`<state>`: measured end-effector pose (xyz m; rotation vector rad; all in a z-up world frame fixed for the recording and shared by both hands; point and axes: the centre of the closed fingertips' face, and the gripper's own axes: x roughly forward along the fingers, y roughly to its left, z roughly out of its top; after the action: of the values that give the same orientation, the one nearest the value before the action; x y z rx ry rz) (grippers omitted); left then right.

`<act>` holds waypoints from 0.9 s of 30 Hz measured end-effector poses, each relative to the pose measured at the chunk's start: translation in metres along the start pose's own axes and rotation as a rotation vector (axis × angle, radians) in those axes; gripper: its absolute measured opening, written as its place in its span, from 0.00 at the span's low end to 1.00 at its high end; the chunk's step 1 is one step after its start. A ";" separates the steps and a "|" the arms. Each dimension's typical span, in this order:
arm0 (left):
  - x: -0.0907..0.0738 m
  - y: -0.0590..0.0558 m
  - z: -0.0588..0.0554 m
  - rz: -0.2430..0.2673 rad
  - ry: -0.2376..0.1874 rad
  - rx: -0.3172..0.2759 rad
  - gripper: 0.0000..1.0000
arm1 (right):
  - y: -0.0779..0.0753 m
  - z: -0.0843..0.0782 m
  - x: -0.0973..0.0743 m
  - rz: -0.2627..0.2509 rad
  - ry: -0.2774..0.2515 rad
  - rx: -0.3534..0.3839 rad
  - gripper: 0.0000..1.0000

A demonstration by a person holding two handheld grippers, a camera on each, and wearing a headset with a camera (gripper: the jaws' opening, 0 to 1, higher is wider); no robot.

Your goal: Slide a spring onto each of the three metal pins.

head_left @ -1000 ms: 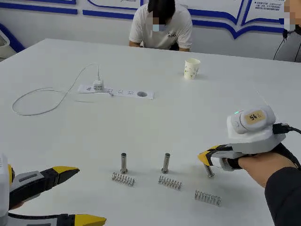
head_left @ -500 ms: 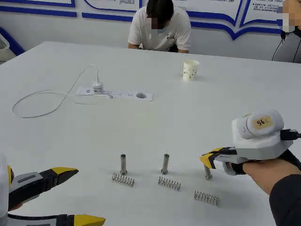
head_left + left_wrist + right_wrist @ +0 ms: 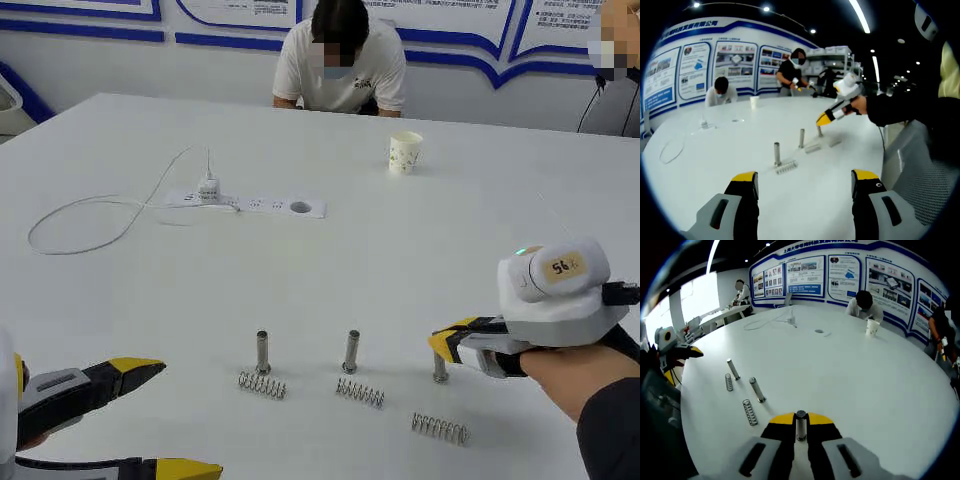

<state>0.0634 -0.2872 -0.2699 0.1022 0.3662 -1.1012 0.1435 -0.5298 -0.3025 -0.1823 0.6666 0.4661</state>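
Two metal pins [image 3: 262, 352] [image 3: 351, 351] stand upright on the white table [image 3: 400, 250]. A spring [image 3: 262, 383] [image 3: 360, 392] lies in front of each. The third pin [image 3: 440, 370] stands upright further right, its top held by my right gripper [image 3: 441, 345], which is shut on it. In the right gripper view that pin [image 3: 800, 424] sits between the yellow jaw tips. A third spring [image 3: 439, 429] lies loose just in front of it. My left gripper [image 3: 150, 415] hovers open at the near left, holding nothing and well clear of the pins [image 3: 777, 153].
A paper cup [image 3: 405, 152] stands far back on the table. A white power strip [image 3: 262, 202] with a looping cable [image 3: 80, 215] lies at mid-left. A person [image 3: 345, 55] sits at the far edge.
My right gripper has lowered and straightened the third pin, which hung tilted a second ago and now stands upright at the table. The left gripper has hardly moved.
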 end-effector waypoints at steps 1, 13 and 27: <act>0.000 0.000 0.000 0.001 0.000 0.000 0.77 | 0.000 0.000 0.000 0.001 -0.003 0.001 0.09; -0.002 -0.001 0.001 0.002 0.000 0.002 0.77 | -0.001 -0.001 -0.002 -0.002 -0.012 0.001 0.09; -0.002 -0.001 0.001 0.004 -0.001 0.003 0.77 | 0.002 -0.001 -0.005 0.002 -0.025 -0.004 0.09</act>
<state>0.0621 -0.2860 -0.2679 0.1045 0.3630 -1.0982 0.1392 -0.5302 -0.3000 -0.1794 0.6415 0.4708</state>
